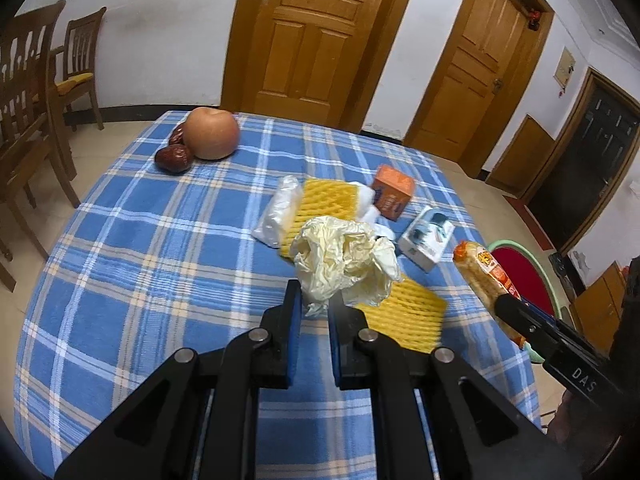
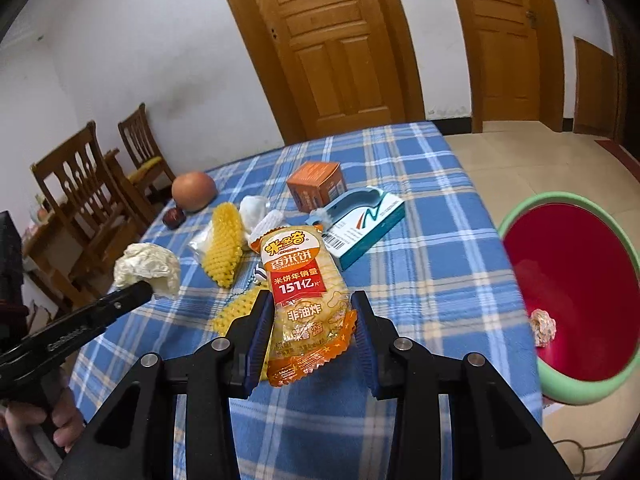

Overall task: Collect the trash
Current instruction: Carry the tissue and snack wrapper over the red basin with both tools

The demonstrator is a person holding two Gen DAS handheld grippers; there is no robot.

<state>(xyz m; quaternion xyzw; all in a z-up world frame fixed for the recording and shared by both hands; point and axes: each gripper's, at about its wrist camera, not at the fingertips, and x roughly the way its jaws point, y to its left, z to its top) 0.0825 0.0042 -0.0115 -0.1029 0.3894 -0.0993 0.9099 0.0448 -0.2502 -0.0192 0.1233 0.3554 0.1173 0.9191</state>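
Observation:
My left gripper (image 1: 314,296) is shut on a crumpled cream plastic wad (image 1: 344,256), held just above the blue checked tablecloth (image 1: 120,240). The right wrist view shows the same wad (image 2: 148,266) at the tip of the left gripper (image 2: 140,292). My right gripper (image 2: 312,300) is shut on an orange-and-yellow rice cracker packet (image 2: 296,276), its pads pressing both sides. The packet (image 1: 480,276) hangs lifted near the table's right edge. A red bin with a green rim (image 2: 520,216) stands on the floor to the right, with one crumpled scrap (image 2: 542,326) inside.
On the cloth lie yellow foam nets (image 1: 324,200), a clear plastic bag (image 1: 278,212), an orange box (image 1: 394,190) and a white-and-teal box (image 1: 426,236). An apple (image 1: 212,134) and dates (image 1: 174,158) sit far left. Wooden chairs (image 1: 32,80) stand beyond the table.

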